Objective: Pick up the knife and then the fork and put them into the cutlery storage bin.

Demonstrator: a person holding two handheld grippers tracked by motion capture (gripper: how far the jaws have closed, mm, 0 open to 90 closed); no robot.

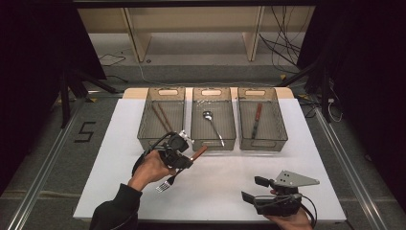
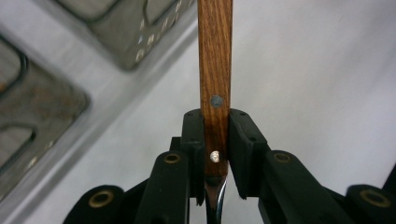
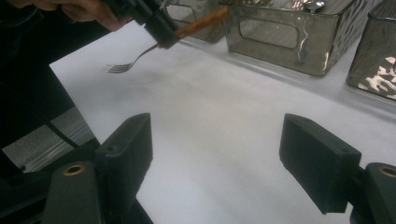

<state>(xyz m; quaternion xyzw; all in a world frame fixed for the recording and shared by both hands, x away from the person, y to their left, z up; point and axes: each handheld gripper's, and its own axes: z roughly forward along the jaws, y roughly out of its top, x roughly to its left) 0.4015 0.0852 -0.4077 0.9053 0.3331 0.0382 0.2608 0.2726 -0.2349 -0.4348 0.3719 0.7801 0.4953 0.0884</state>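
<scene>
Three clear plastic bins (image 1: 212,142) partly stocked with cutlery; wooden-handled steel fork (image 1: 184,166) clenched in left gripper (image 2: 215,154) jaws above white desk (image 1: 225,187), unbinned; right gripper (image 3: 217,158) jaws released, empty.

Brown wood-grain fork (image 2: 215,70) handle, black tool (image 2: 215,135), white table (image 1: 230,177).

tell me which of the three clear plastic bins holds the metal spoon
The middle clear plastic bin: a metal spoon lies inside; the outer bins hold wooden-handled pieces.
</scene>
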